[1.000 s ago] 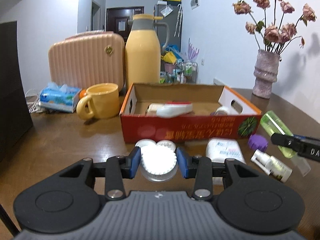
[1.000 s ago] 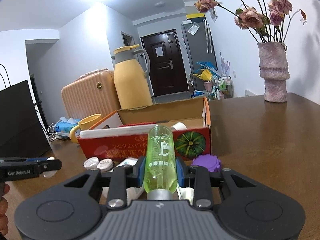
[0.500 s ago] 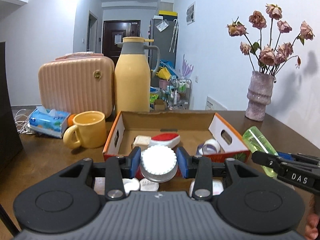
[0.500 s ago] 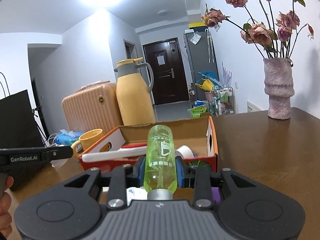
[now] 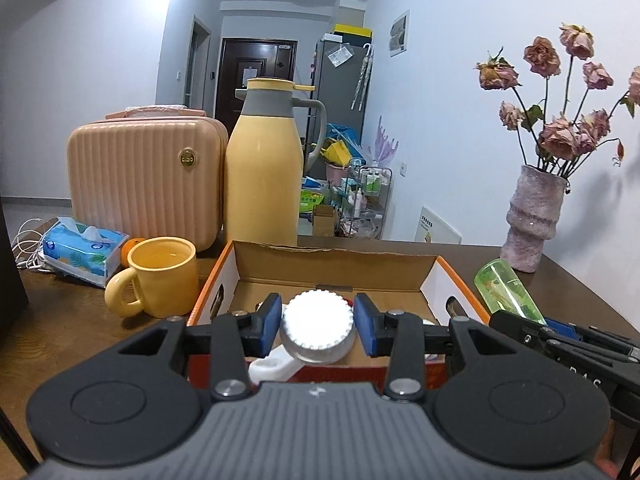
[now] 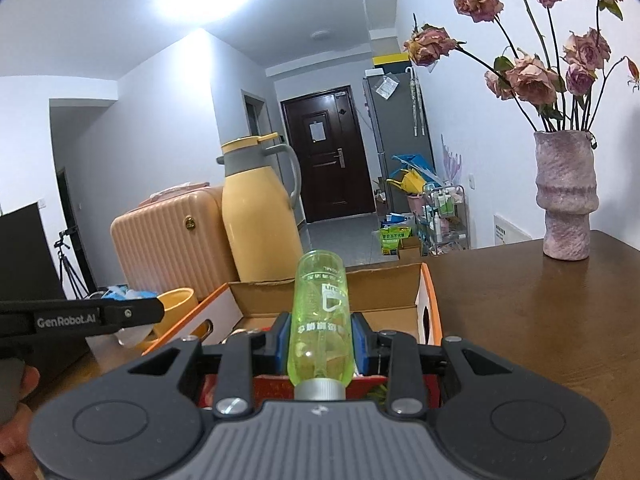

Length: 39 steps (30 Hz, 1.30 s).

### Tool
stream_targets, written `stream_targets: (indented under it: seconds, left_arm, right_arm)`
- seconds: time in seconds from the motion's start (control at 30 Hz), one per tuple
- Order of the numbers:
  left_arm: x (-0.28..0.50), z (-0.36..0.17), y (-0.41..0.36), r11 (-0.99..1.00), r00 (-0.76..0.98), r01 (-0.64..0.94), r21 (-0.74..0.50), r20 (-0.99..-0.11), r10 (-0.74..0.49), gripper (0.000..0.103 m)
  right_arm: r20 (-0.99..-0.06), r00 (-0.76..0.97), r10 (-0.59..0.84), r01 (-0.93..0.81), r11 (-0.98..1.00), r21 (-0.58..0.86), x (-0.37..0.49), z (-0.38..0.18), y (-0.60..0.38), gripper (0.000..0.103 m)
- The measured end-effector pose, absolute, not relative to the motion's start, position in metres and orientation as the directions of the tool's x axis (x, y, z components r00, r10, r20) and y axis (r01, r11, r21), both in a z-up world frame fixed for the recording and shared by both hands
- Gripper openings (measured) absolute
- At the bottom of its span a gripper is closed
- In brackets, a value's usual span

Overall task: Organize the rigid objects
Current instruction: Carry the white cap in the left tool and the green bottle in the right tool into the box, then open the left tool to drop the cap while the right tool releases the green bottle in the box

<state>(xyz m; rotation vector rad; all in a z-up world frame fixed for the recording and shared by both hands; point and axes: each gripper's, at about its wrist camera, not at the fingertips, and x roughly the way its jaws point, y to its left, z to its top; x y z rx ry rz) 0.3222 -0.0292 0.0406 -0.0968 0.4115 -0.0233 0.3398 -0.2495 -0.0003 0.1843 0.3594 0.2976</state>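
Observation:
My left gripper (image 5: 317,322) is shut on a round white jar with a ribbed lid (image 5: 317,327), held above the near wall of an open orange cardboard box (image 5: 336,259). My right gripper (image 6: 320,334) is shut on a clear green bottle (image 6: 320,322) with a silver neck, pointing away over the same box (image 6: 430,300). In the left wrist view the green bottle (image 5: 505,286) and the right gripper's black body show at the right. A white item (image 5: 272,364) lies in the box under the jar; the rest of the box's contents are mostly hidden.
A yellow mug (image 5: 160,276), a blue tissue pack (image 5: 82,246), a peach ribbed case (image 5: 144,178) and a tall yellow flask (image 5: 262,172) stand left of and behind the box. A pink vase of dried roses (image 5: 532,220) stands at the table's right.
Both grippers have risen and moved forward with their loads, from over the loose items in front of the box to above its near wall. The loose items have dropped out of sight.

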Motion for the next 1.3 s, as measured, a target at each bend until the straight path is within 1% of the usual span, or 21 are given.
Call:
stream_targets:
  seconds: [0.23,0.57,1.3]
  left_arm:
    - [0.346,0.037,-0.034,0.993,0.91,-0.027,-0.118,-0.414,-0.025,0.04]
    - [0.379,0.03,-0.04,0.992,0.898,-0.057,-0.112,-0.44,0.002,0.04]
    - [0.456,0.013,-0.034,0.987,0.86,-0.115,-0.111,-0.508,0.043,0.04]
  right_arm:
    - [-0.326,0.897,0.299,-0.231,0.945,0.233,0.361,0.0,-0.246,0.03]
    - [-0.346,0.899,0.269,-0.197,0.954,0.228,0.396,-0.005,-0.245,0.03]
    - [-0.427,0.876,0.225,-0.156,0.969,0.191,0.469,-0.02,-0.242,0.03]
